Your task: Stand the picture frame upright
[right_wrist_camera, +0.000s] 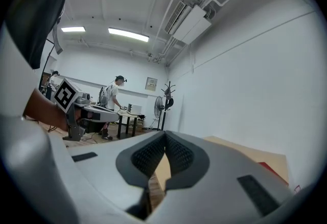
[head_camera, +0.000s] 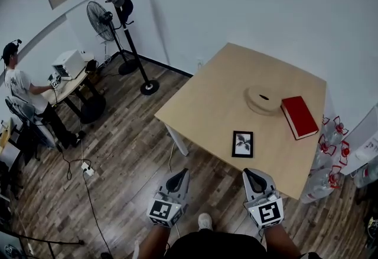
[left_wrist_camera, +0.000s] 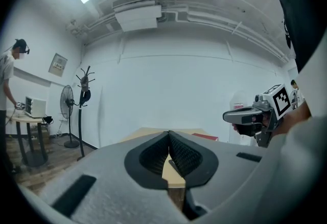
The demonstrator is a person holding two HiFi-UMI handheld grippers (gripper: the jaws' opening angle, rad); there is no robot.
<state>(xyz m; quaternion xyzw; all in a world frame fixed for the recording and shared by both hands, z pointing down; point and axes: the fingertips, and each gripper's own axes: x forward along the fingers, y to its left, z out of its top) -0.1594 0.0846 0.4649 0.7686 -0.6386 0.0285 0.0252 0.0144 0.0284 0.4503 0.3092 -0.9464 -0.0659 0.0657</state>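
Observation:
The black picture frame lies flat, face up, near the front edge of the light wooden table. Both grippers hang in front of the table, off its near edge, and touch nothing. My left gripper is to the left of the frame, with its jaws together and empty. My right gripper is just below and right of the frame, also shut and empty. Each gripper view looks level across the room over the tabletop, and the frame does not show in either.
A red book and a round wooden dish lie behind the frame. Plastic water bottles stand at the table's right side. A coat stand and a fan stand to the left. A person works at a far desk.

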